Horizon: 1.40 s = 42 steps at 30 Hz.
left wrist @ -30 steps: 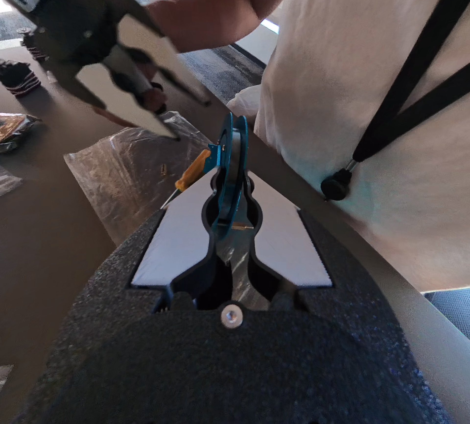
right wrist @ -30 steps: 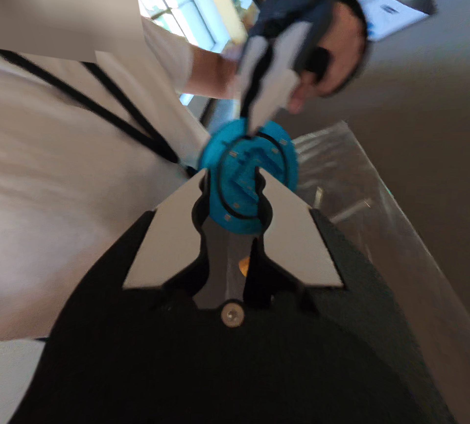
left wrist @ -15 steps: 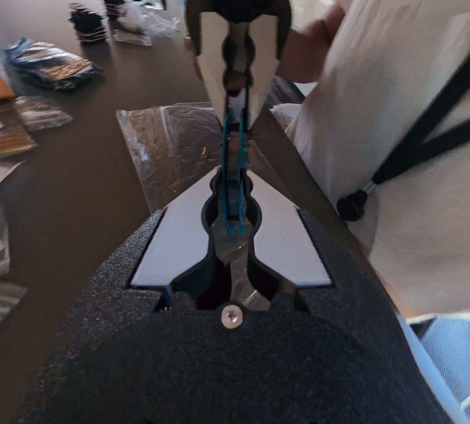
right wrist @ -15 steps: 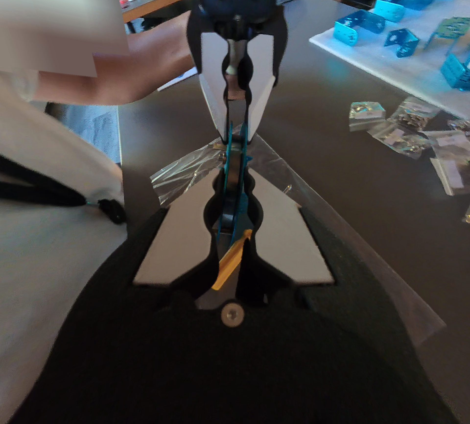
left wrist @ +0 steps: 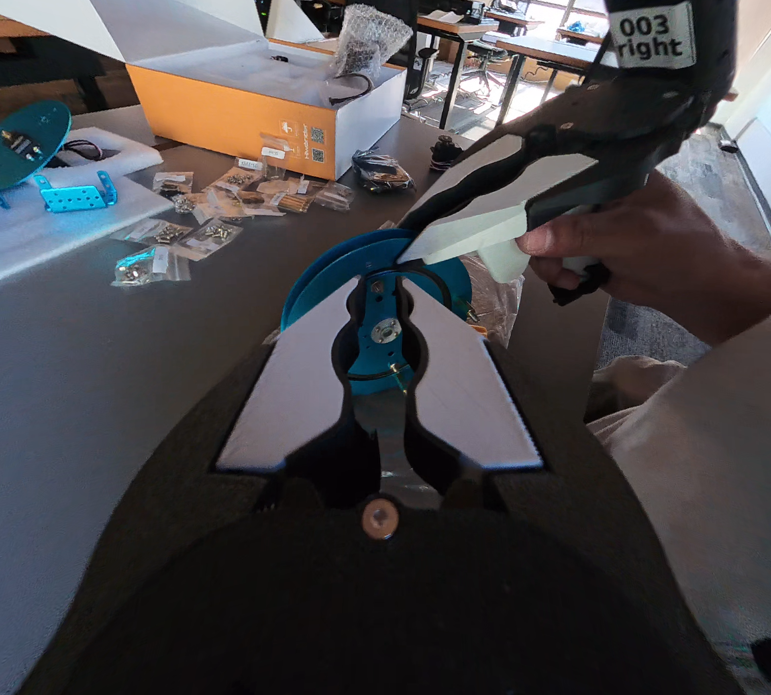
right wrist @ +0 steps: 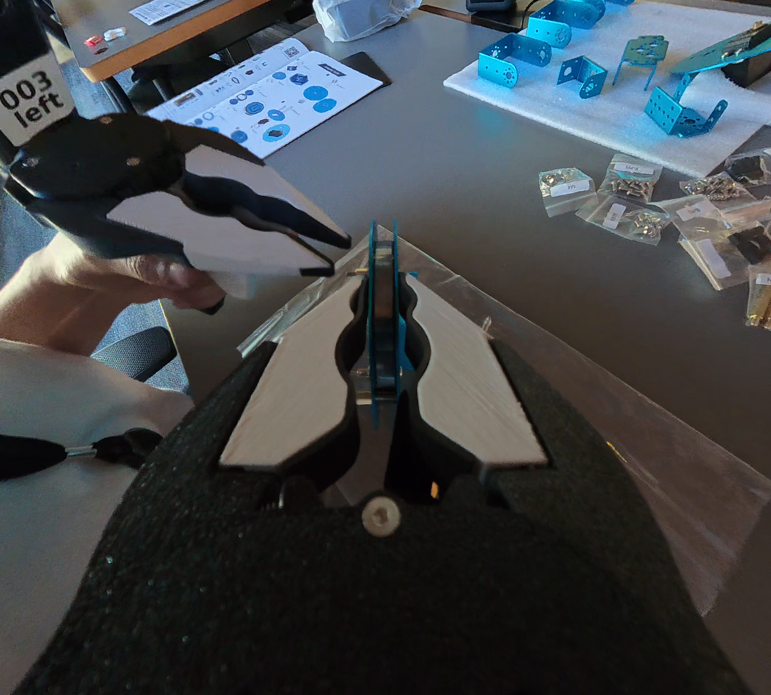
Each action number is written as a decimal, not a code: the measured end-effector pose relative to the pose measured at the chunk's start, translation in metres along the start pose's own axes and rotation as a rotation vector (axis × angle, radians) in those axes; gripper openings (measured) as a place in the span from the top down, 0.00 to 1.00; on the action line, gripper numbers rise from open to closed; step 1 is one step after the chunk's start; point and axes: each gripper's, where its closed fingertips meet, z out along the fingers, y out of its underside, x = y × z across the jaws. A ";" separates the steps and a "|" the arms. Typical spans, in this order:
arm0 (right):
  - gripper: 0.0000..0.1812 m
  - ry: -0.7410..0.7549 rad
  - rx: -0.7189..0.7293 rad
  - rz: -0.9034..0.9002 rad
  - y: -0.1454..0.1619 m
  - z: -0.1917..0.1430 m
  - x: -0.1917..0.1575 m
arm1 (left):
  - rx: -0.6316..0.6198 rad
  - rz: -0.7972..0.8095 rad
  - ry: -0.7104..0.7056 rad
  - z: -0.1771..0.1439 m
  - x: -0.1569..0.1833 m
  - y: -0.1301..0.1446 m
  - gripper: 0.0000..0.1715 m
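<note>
A blue assembly of two round discs (right wrist: 381,324) stands edge-on between my right gripper's (right wrist: 383,278) fingers, which press on both faces. In the left wrist view the same assembly (left wrist: 333,270) shows face-on, with the right gripper (left wrist: 402,245) clamped on its upper rim. My left gripper (left wrist: 379,283) has its fingers a little apart with nothing between them. In the right wrist view it (right wrist: 338,255) hangs just left of the discs, clear of them, near a small brass pin (right wrist: 354,272) that sticks out of the near disc. A clear plastic bag (right wrist: 542,404) lies on the grey table below.
Small bags of screws (right wrist: 617,191) and blue metal brackets on white foam (right wrist: 584,61) lie to the right. A printed sheet (right wrist: 271,99) lies ahead on the left. An orange and white box (left wrist: 250,120) stands open at the back. The person's torso is close by. My left and right fingertips are right by each other.
My left gripper held the discs edge-on while the right one closed on them. The left gripper has now let go and swung aside. The right gripper alone holds the discs.
</note>
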 end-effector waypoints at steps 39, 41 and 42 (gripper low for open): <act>0.85 -0.204 0.008 -0.032 -0.002 0.004 -0.019 | -0.154 0.117 -0.190 0.012 -0.048 0.027 0.94; 0.84 -0.229 0.012 -0.011 -0.003 0.004 -0.019 | -0.155 0.110 -0.204 0.014 -0.050 0.027 0.94; 0.83 -0.238 0.018 0.001 -0.003 0.005 -0.019 | -0.150 0.096 -0.208 0.015 -0.050 0.027 0.94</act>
